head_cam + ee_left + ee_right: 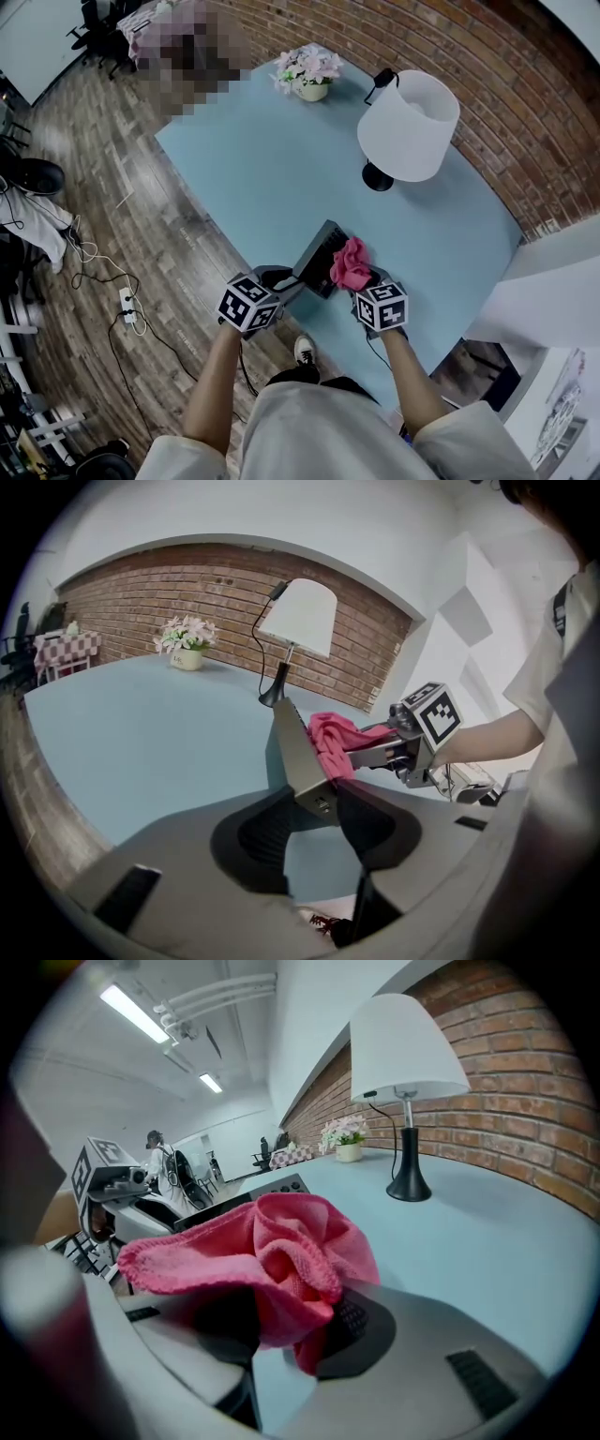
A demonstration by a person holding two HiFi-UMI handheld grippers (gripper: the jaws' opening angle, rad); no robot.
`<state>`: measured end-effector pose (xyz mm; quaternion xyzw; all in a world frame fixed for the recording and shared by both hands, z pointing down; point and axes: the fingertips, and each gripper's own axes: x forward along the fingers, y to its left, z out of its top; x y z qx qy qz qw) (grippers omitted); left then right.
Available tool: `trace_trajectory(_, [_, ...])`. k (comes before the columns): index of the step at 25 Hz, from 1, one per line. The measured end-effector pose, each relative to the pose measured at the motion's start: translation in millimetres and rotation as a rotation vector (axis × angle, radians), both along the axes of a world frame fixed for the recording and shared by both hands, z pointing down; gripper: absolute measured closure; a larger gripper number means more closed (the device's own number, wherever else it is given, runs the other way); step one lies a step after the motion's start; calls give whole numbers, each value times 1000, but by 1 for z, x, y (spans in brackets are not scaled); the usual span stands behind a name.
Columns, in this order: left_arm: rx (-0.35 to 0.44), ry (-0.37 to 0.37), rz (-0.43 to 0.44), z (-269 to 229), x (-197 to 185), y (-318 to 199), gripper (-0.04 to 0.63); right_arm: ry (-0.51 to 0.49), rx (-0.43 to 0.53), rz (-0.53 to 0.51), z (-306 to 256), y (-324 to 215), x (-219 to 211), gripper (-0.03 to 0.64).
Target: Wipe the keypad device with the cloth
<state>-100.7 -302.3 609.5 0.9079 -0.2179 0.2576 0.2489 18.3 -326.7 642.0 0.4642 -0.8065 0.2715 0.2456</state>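
The dark keypad device [322,255] is tilted up on edge at the near edge of the table. My left gripper [289,279] is shut on its lower end; in the left gripper view the device [298,747] stands between the jaws of the left gripper [317,806]. My right gripper [362,283] is shut on a bunched pink cloth [351,264], which rests against the device's right face [330,742]. In the right gripper view the cloth [267,1255] fills the jaws and hides most of the device [267,1188] behind it.
On the light blue table [262,169] stand a white lamp [406,125] at the right and a flower pot [309,73] at the far end. A brick wall [506,122] runs along the right. Cables and a power strip [127,307] lie on the wood floor to the left.
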Motion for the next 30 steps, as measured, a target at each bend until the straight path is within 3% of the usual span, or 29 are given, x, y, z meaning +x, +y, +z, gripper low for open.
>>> trace_trajectory(16, [3, -12, 18, 1, 0, -2, 410, 89, -10, 167, 8, -48, 50, 482])
trace_trajectory(22, [-1, 0, 12, 1, 0, 0, 410, 53, 71, 237, -25, -59, 65, 482])
trace_trajectory(26, [-7, 9, 1, 1, 0, -1, 408, -65, 177, 190, -67, -59, 43, 482])
trace_trajectory(30, [-10, 5, 5, 1, 0, -2, 408, -129, 298, 55, -105, -59, -3, 482])
